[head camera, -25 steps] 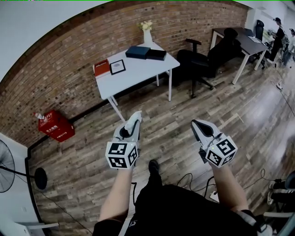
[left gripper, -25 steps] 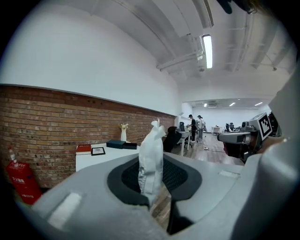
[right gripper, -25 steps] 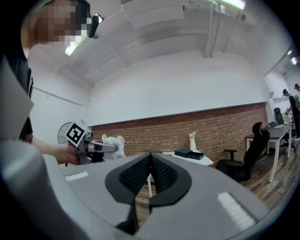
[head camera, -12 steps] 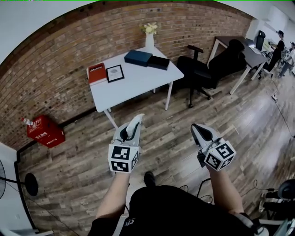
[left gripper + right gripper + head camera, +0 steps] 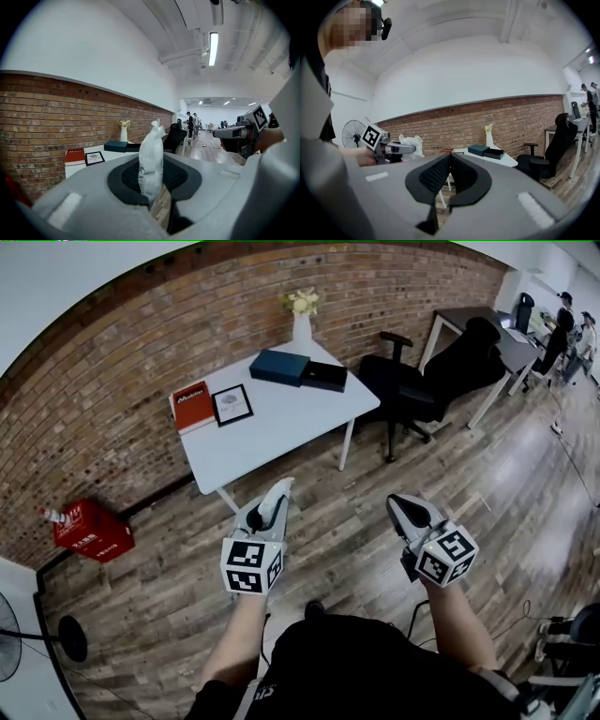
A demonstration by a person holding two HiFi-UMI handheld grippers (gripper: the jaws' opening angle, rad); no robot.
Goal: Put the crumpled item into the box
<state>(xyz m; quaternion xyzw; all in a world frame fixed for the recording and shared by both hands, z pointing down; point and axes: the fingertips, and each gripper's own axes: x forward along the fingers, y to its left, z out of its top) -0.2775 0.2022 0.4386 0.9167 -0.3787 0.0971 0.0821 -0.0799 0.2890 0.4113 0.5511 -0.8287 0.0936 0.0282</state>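
My left gripper (image 5: 278, 491) is shut on a crumpled white item (image 5: 151, 159), which stands upright between its pads. In the right gripper view the same white item (image 5: 411, 142) shows at the tip of the left gripper (image 5: 401, 149). My right gripper (image 5: 405, 507) is shut with nothing in it, its pads meeting (image 5: 450, 158). Both are held over the wooden floor, short of the white table (image 5: 272, 437). A dark teal box (image 5: 279, 367) with a black open tray (image 5: 325, 377) beside it lies at the table's far end, well apart from both grippers.
On the table are a red book (image 5: 190, 396), a framed picture (image 5: 232, 405) and a white vase of flowers (image 5: 301, 320). A black office chair (image 5: 412, 381) stands right of it. A red crate (image 5: 89, 531) and a fan (image 5: 19, 624) are at the left by the brick wall.
The table and box have come closer and lower in the head view as the person walks toward them. Both grippers keep their pose, the left still holding the white item.
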